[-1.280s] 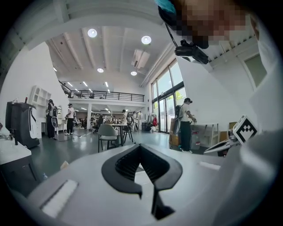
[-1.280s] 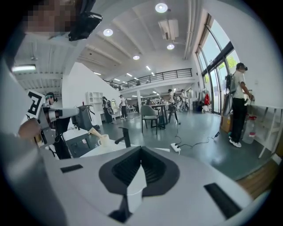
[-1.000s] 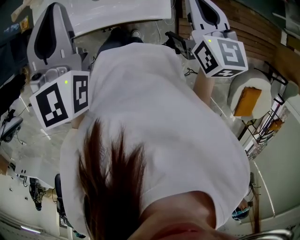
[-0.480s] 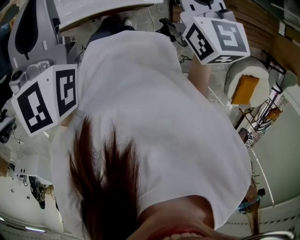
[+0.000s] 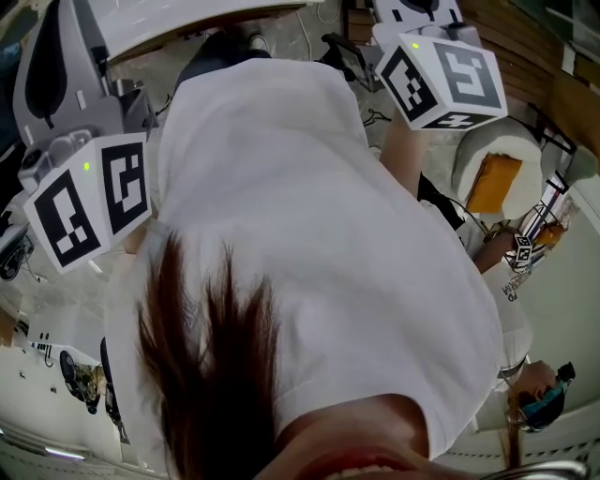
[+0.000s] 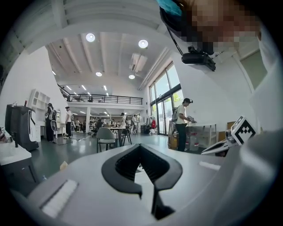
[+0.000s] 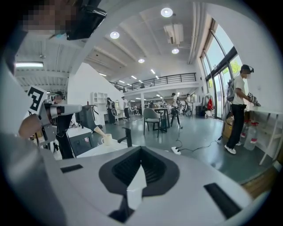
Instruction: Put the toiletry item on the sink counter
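Note:
No toiletry item shows in any view. In the head view I look down on the person's white shirt (image 5: 309,234) and hair. My left gripper (image 5: 47,56) is held up at the left, its marker cube below it. At the top right my right gripper (image 5: 417,7) is raised, mostly cut off by the frame edge. In the left gripper view my left gripper (image 6: 141,148) points into an open hall, shut with nothing in it. In the right gripper view my right gripper (image 7: 140,152) is also shut and empty. A white sink counter (image 7: 95,150) with a black faucet (image 7: 124,134) lies beyond it.
A white cup (image 7: 106,139) stands on that counter. A round white stool (image 5: 487,155) carries an orange object (image 5: 495,183) at the right. Another person's arm (image 5: 506,248) with a marker cube reaches in there. Chairs (image 6: 106,137), tables and people (image 7: 239,110) stand around the hall.
Both grippers have shifted slightly in the head view, the left one going left and up. Another person's arm with a marker cube has come in at the right beside the stool.

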A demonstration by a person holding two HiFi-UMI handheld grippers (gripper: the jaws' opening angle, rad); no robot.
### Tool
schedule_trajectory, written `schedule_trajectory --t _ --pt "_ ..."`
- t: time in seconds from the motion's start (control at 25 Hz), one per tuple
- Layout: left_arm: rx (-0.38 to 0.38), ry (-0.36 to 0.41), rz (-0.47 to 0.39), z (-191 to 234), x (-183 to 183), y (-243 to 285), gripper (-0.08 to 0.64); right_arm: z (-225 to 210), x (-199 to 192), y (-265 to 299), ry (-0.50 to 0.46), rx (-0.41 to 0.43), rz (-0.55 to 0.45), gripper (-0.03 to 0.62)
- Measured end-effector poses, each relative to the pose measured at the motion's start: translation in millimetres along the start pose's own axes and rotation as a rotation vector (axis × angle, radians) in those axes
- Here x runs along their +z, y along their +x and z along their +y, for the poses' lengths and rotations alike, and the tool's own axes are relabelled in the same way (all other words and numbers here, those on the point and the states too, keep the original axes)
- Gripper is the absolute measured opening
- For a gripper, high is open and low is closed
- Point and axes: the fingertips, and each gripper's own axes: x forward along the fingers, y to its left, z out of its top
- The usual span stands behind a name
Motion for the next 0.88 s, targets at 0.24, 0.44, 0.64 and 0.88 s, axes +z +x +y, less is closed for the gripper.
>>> schedule_trajectory --t 0.24,0.44,0.64,0.88 --pt "-0.009 0.013 0.003 -2 -1 0 0.009 -2 -2 -2 -0.015 -0.004 0.005 0.005" --pt "-0.019 0.016 0.0 -8 3 2 0.009 -5 0 -4 -0.014 -0.009 0.004 0.005" --pt "-0.023 0.011 0.016 -4 0 7 0.009 -5 1 0 -0.017 -0.009 0.011 0.005" --pt "-0.024 0.007 0.015 -5 0 8 0.009 -4 0 0 -0.025 -0.007 0.019 0.005"
